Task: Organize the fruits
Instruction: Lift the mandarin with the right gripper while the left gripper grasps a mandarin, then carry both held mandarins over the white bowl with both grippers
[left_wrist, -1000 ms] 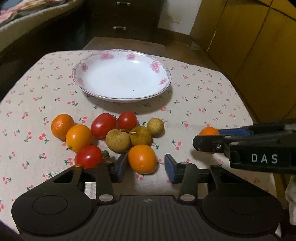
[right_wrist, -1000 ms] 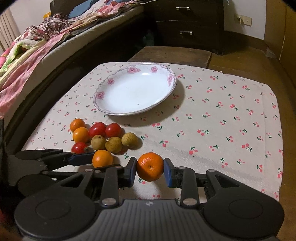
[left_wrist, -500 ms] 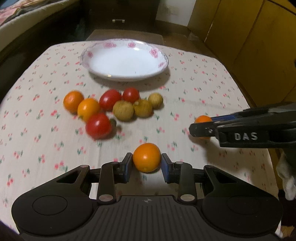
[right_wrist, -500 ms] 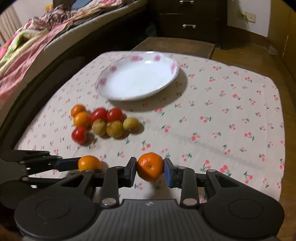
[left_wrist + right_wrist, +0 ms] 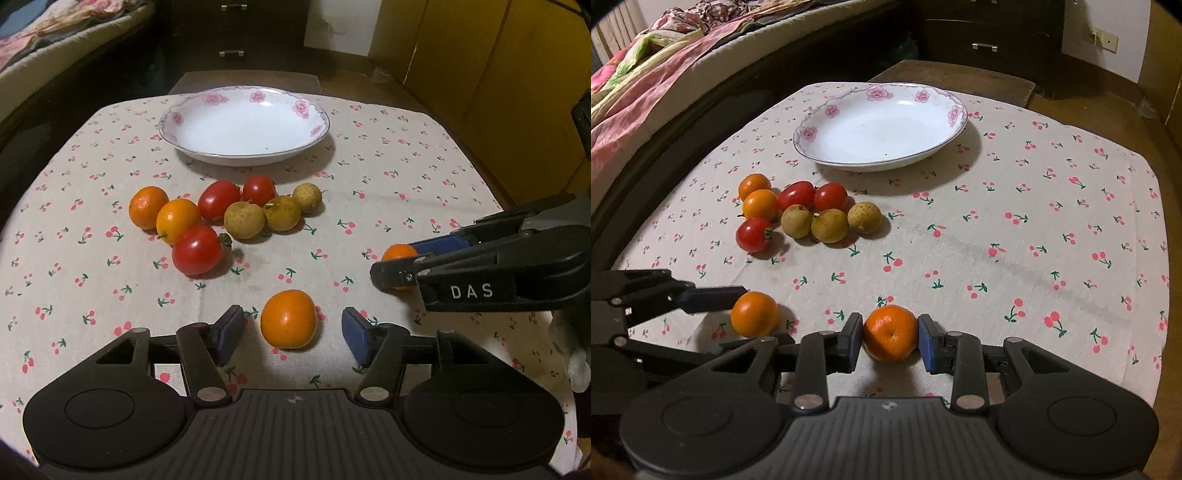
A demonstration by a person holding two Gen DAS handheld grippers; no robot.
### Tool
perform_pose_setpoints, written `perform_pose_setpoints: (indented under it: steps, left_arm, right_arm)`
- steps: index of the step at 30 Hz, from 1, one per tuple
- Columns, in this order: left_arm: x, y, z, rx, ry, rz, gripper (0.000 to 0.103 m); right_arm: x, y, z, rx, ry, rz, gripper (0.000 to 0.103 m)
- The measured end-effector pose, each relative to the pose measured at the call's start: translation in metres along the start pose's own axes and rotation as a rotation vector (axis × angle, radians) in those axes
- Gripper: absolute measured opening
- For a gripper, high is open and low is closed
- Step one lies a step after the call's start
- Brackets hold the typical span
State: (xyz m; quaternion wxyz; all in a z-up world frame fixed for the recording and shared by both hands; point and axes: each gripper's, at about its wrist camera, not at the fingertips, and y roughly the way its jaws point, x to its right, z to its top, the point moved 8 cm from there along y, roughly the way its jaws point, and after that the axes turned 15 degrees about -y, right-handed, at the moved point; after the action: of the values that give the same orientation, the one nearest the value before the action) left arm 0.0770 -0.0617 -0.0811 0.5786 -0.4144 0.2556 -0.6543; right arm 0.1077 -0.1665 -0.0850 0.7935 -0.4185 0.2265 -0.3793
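Note:
My left gripper [image 5: 291, 330] is open, its pads apart on either side of an orange [image 5: 289, 318] that rests on the cloth near the front edge; that orange also shows in the right wrist view [image 5: 754, 314]. My right gripper [image 5: 890, 338] is shut on a second orange [image 5: 891, 333], partly hidden in the left wrist view [image 5: 398, 254]. A cluster of two oranges, three red tomatoes [image 5: 198, 250] and three tan longans [image 5: 245, 220] lies mid-table. A white floral plate [image 5: 207, 98] stands empty at the back.
The table has a cherry-print cloth [image 5: 1034, 206]. A bed [image 5: 646, 74] runs along the left, a dark dresser [image 5: 993, 33] stands behind, and yellow cabinet doors [image 5: 498, 74] are at the right.
My left gripper closed on an orange in the cluster, carried it toward the front edge, then opened and left it on the cloth. My right gripper kept its orange.

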Motion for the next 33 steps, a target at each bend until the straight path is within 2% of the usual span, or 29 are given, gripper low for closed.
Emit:
perform_pose_setpoints:
  steps: [3,8,11,16,24,33]
  left_arm:
    - [-0.003,0.002,0.0,0.005,0.011,0.025,0.069]
    - [-0.002,0.005,0.003,0.007,0.011,0.021,0.072]
    - [-0.001,0.005,0.002,0.016,0.045,0.051,0.065]
    - [-0.002,0.002,0.004,0.006,0.022,0.03,0.04]
    - [-0.005,-0.005,0.004,0.012,-0.001,0.034,0.04]
    - [-0.001,-0.009,0.014,0.028,-0.025,0.019,0.04]
  right_arm:
    - [0.001,0.0,0.0,0.0,0.009,0.002,0.033]
    - [0.003,0.001,0.0,0.006,0.016,0.006,0.038]
    - [0.001,0.002,0.0,-0.003,-0.004,-0.009,0.038]
    - [-0.003,0.002,0.0,-0.035,-0.043,-0.037,0.034]
    - [-0.003,-0.005,-0.005,-0.046,-0.029,-0.048,0.032]
    - [0.001,-0.01,-0.002,-0.014,0.007,-0.039,0.032]
